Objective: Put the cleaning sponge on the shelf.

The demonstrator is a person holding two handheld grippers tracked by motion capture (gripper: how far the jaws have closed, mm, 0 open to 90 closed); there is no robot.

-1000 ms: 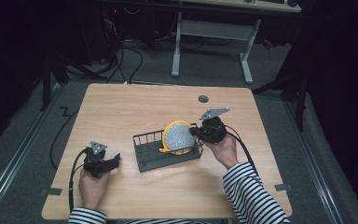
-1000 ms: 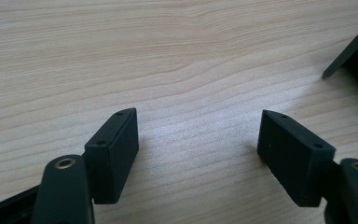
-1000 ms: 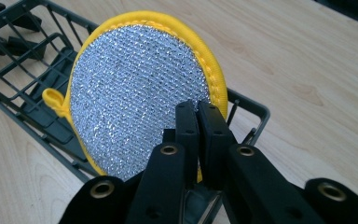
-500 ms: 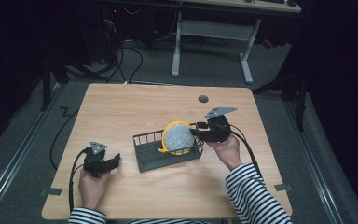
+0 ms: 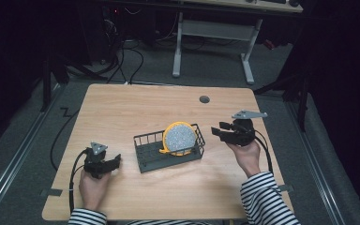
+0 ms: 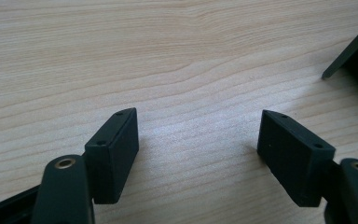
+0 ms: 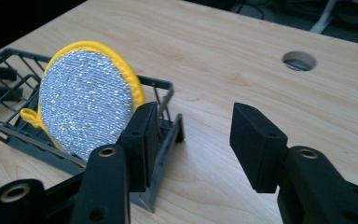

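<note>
A round scrubbing pad with a silver face and yellow rim stands on edge in the right end of a dark wire basket at mid-table. My right gripper hovers just right of the basket, pointing at it. Its jaws have just been opening and stand open with nothing between them. In the right gripper view the pad leans against the basket's end wall, past my right gripper. My left gripper rests at the front left, open over bare wood, and a corner of the basket shows beyond it.
A round cable hole lies in the tabletop behind the basket, also seen in the right gripper view. Cables trail from both grippers toward the table's front. A desk frame and wires stand on the floor beyond the far edge.
The right gripper has let go of the pad, opened, and drawn back to the right, away from the basket. The pad stays standing in the basket. The left hand has not moved.
</note>
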